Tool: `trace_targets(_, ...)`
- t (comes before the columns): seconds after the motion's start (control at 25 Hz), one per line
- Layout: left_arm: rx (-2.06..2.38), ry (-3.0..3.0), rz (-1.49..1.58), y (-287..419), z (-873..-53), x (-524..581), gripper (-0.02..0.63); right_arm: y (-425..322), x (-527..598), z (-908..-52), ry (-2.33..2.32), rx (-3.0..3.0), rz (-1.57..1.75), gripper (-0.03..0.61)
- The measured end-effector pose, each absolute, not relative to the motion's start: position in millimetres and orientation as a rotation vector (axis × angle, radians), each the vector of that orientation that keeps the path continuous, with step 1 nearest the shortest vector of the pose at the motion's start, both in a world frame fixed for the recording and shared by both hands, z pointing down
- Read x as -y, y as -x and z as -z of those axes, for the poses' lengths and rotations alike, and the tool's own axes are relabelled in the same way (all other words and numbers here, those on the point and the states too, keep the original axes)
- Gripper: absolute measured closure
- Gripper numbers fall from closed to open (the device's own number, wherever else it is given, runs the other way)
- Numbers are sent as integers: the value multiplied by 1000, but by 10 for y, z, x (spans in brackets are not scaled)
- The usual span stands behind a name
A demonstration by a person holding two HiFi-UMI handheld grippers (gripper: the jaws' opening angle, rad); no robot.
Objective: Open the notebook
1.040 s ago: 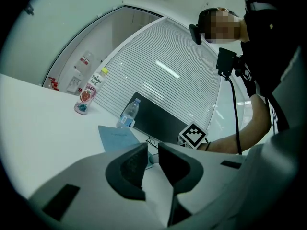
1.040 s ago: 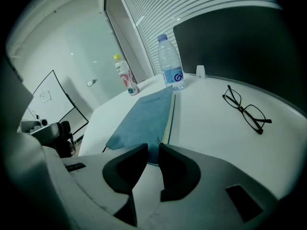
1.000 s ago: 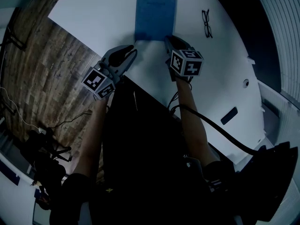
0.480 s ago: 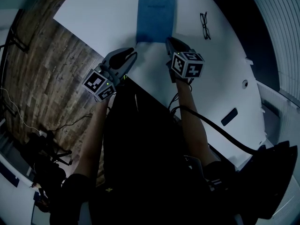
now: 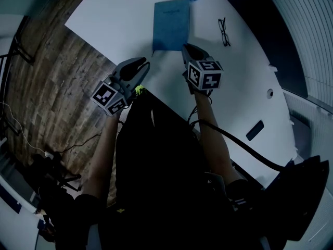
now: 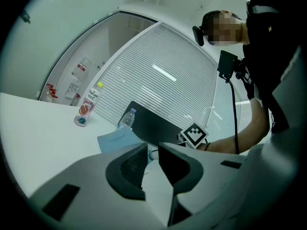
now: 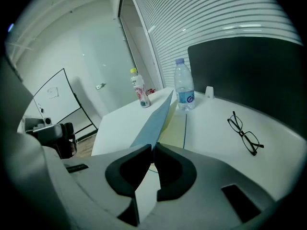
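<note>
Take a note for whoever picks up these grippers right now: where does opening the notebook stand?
Right gripper: fingers have just closed on the front cover at its near corner; cover tilted up off the page beneath.
Left gripper: open, empty, by the table's near edge, left of the notebook.
Notebook lies on the white table, glasses to its right.
Done: cover gripped, partly lifted.
Left: swing it fully over, probably leftward, and lay it flat.

Matt blue paper notebook [image 5: 170, 25] on a smooth white table [image 5: 112, 20] — wood-grain floor [image 5: 57, 87].
</note>
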State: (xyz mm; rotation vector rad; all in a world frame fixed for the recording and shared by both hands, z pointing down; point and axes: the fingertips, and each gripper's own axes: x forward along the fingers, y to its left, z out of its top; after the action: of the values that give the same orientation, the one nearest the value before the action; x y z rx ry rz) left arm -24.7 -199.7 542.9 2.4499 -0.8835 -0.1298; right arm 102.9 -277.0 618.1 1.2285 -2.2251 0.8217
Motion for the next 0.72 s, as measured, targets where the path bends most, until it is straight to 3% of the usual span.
trace_targets(0.72, 882, -2491, 181, 423, -5180, 1907, 545, -620, 2733, -5784, -1180, 2297, -684, 530)
